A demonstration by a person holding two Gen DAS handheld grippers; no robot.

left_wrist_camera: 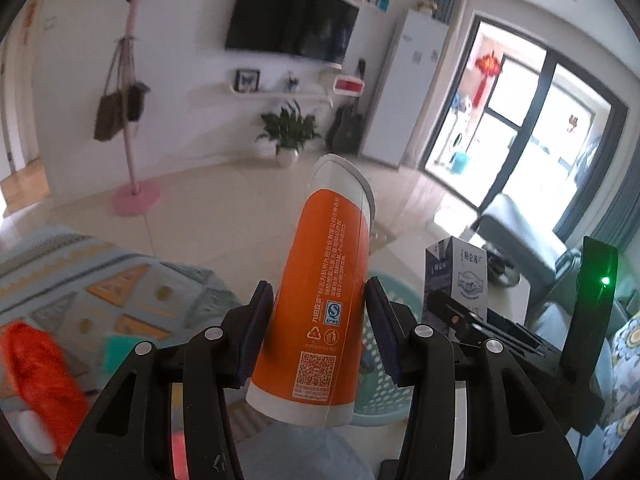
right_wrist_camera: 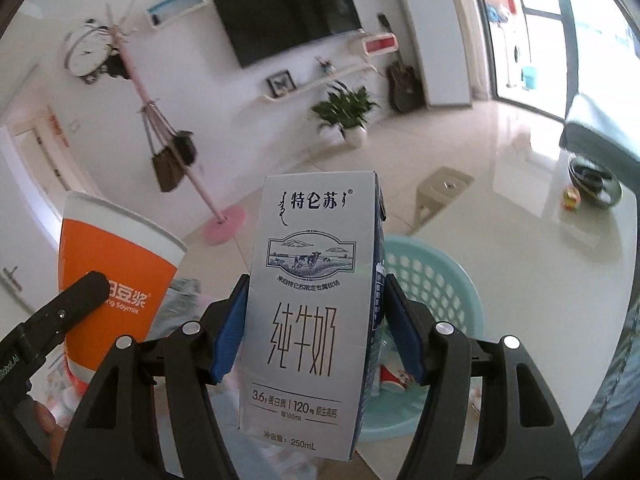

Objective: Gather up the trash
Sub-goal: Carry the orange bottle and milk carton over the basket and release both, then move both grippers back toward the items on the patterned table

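Note:
My left gripper (left_wrist_camera: 320, 312) is shut on an orange and white soymilk paper cup (left_wrist_camera: 320, 300), held upright above the floor; the cup also shows in the right wrist view (right_wrist_camera: 108, 272). My right gripper (right_wrist_camera: 316, 320) is shut on a grey milk carton (right_wrist_camera: 308, 312), which also shows in the left wrist view (left_wrist_camera: 460, 276). A light teal plastic basket (right_wrist_camera: 436, 276) sits just behind and below the carton, with some trash inside. The basket also shows in the left wrist view (left_wrist_camera: 384, 392) under the cup.
A patterned rug (left_wrist_camera: 100, 292) and an orange item (left_wrist_camera: 40, 376) lie at the left. A white glossy table (right_wrist_camera: 560, 264) holds a dark bowl (right_wrist_camera: 594, 184). A pink coat stand (right_wrist_camera: 224, 220), a potted plant (right_wrist_camera: 348, 116) and a small stool (right_wrist_camera: 440, 188) stand on the tiled floor.

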